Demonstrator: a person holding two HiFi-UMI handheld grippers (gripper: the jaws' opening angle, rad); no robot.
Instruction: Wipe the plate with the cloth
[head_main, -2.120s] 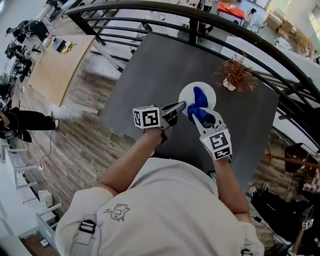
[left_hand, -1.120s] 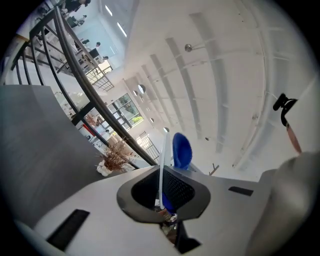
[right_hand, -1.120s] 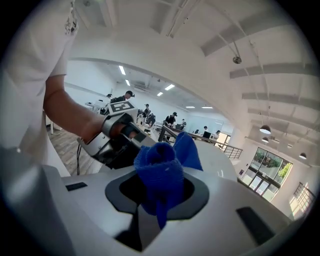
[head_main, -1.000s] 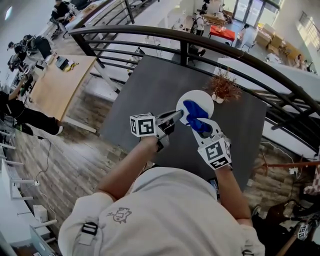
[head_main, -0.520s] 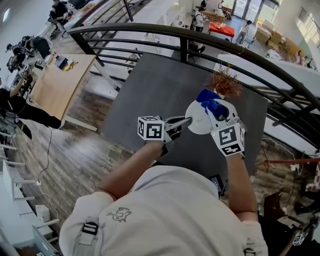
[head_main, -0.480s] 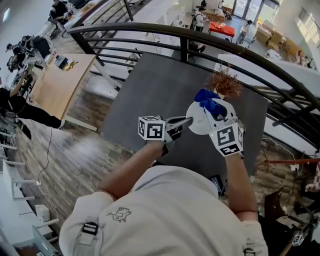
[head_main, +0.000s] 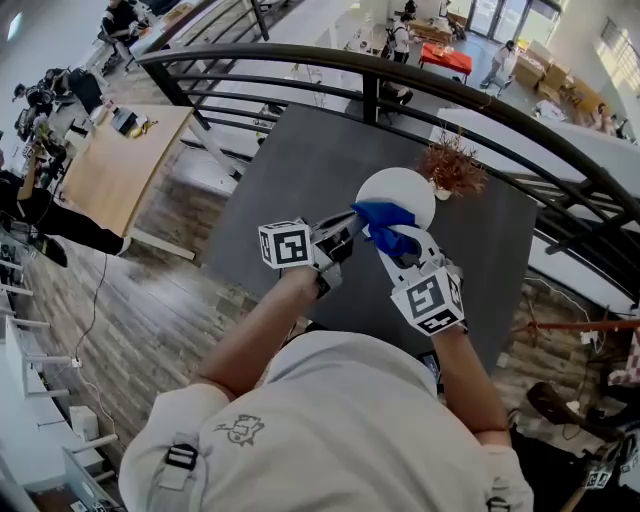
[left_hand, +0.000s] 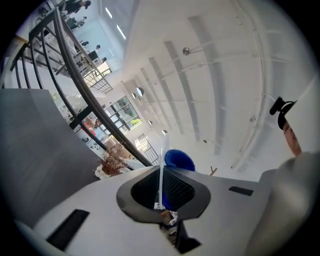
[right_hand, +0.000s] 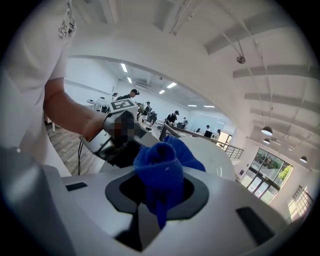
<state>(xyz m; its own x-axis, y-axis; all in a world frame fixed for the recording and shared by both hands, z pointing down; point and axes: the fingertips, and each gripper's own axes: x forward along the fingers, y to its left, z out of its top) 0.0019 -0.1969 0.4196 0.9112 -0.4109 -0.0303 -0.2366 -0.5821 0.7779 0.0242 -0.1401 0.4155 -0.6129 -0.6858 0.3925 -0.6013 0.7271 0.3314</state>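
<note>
Left gripper pinched shut on the plate rim, right gripper squeezing the cloth, cloth bunched just beyond its jaws, against the plate

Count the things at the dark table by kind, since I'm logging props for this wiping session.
plate: 1
cloth: 1
dried plant: 1
hand-held gripper: 2 (left hand-held gripper, right hand-held gripper)
Total: 5

The cloth is deep blue, the plate plain white, and the table dark grey.
</note>
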